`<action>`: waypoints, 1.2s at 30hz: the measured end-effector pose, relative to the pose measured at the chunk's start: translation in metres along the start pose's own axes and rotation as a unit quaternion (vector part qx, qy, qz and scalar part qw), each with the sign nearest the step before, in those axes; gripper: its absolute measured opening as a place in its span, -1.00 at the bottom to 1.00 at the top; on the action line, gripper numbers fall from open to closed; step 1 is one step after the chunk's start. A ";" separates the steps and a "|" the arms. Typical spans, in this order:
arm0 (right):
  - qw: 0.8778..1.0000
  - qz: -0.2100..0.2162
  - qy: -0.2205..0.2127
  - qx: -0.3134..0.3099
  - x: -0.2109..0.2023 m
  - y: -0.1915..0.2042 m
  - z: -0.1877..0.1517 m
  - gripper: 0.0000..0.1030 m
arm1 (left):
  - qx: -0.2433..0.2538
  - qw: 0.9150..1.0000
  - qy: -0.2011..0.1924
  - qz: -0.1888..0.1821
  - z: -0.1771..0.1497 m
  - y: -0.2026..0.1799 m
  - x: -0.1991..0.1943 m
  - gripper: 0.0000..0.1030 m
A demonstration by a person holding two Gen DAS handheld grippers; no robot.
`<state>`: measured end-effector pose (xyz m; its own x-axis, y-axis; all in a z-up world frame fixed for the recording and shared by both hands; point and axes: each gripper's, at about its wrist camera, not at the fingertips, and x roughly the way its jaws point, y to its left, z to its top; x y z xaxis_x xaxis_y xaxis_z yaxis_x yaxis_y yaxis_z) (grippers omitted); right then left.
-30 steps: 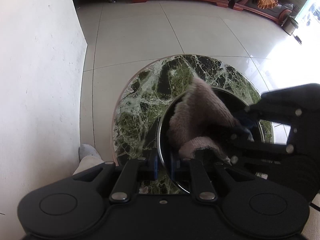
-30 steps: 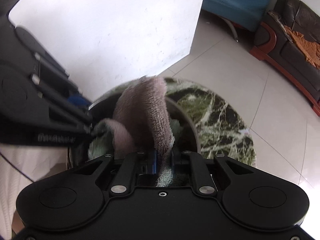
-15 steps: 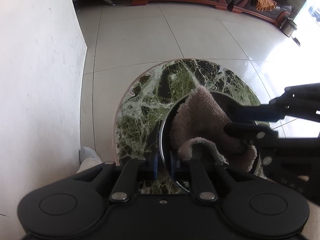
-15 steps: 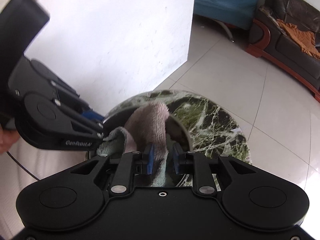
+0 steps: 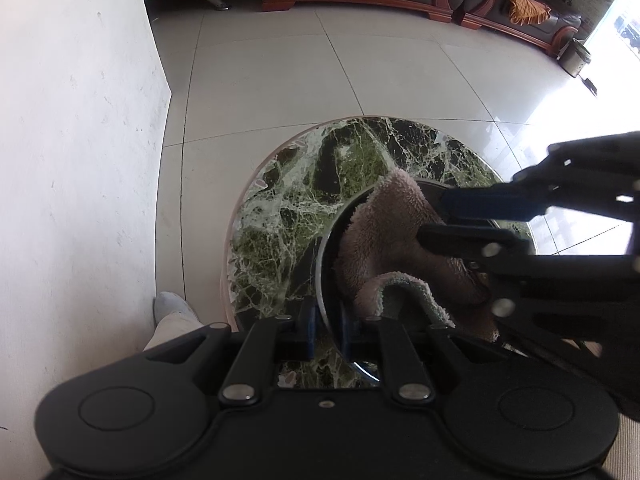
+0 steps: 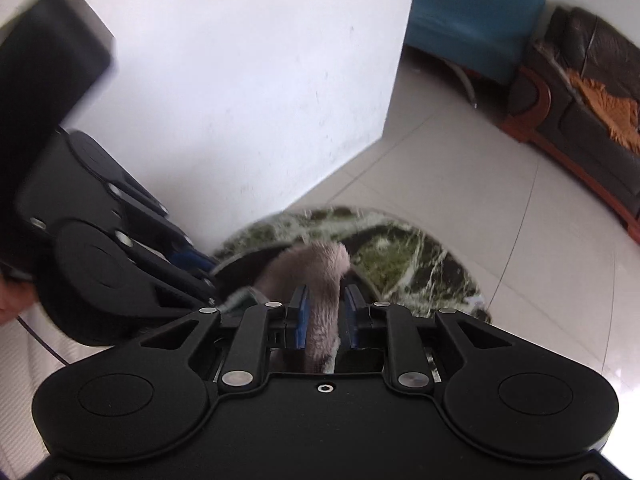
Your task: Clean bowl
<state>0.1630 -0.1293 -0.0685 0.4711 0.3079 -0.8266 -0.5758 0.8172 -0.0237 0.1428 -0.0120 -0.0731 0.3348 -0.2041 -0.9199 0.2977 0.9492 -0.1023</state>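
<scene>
Green marble table (image 5: 288, 216), round, with its edge fully visible on the far and left sides. Left view: the left gripper (image 5: 327, 326) points steeply down, its jaws clamped on the near rim of the metal bowl (image 5: 322, 264), which sits on the table's right half. A pinkish cloth (image 5: 384, 240) is bunched inside the bowl. The right gripper (image 5: 430, 216) reaches in from the right, its fingers over the cloth and blurred. It hides the bowl's right side. Tiled floor (image 5: 320, 92) lies open beyond the table, with a white wall (image 5: 80, 160) close on the left. A socked foot (image 5: 172, 304) shows by the table's base, cut off by the gripper body.

Right view: the right gripper is angled down over the bowl. Its jaws have just been opening. The cloth is between the pads, with a gap on the right side, so it is not pinched. The left gripper is at the left, blurred, on the bowl rim. A bit of hand (image 6: 12, 296) is cut off at the frame edge. The bowl is mostly hidden and dark. A sofa (image 6: 580, 112) stands far right, well apart.
</scene>
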 end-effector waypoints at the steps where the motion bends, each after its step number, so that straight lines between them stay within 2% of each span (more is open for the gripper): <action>1: 1.000 0.011 0.005 0.010 0.005 -0.003 -0.002 -0.63 | 0.000 1.000 0.000 0.000 0.000 0.000 0.000 -0.79; 4: 0.998 0.043 0.018 0.028 0.021 -0.007 -0.007 -0.71 | 0.001 1.000 0.002 0.002 0.001 -0.001 0.001 -0.79; 7: 1.000 0.029 0.009 0.009 0.020 -0.004 -0.009 -0.79 | 0.000 1.000 0.002 0.003 0.002 -0.002 0.000 -0.79; 10: 1.000 -0.002 -0.023 -0.003 0.001 -0.006 -0.006 -0.80 | -0.001 1.000 0.002 0.002 0.002 -0.002 0.000 -0.79; 14: 0.999 -0.017 -0.044 0.010 -0.025 -0.014 -0.001 -0.80 | 0.001 1.000 0.001 0.003 0.002 -0.002 0.000 -0.79; 21: 1.000 0.011 -0.010 -0.001 -0.007 0.002 -0.017 -0.80 | 0.002 1.000 0.001 0.007 0.000 -0.004 0.002 -0.79; 27: 0.999 -0.023 0.002 -0.043 0.018 0.017 -0.019 -0.80 | 0.002 1.000 0.001 0.009 0.000 -0.005 0.001 -0.79; 30: 0.999 -0.019 0.012 -0.036 0.015 0.016 -0.025 -0.80 | -0.002 1.000 0.000 0.008 0.001 -0.004 0.000 -0.79; 36: 0.999 0.032 0.030 0.004 0.009 0.017 -0.033 -0.80 | -0.001 1.000 0.004 0.007 0.000 -0.004 0.002 -0.79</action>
<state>0.1355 -0.1289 -0.0948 0.3921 0.3310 -0.8583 -0.5977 0.8009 0.0358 0.1420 -0.0164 -0.0749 0.3322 -0.1886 -0.9242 0.2915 0.9524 -0.0896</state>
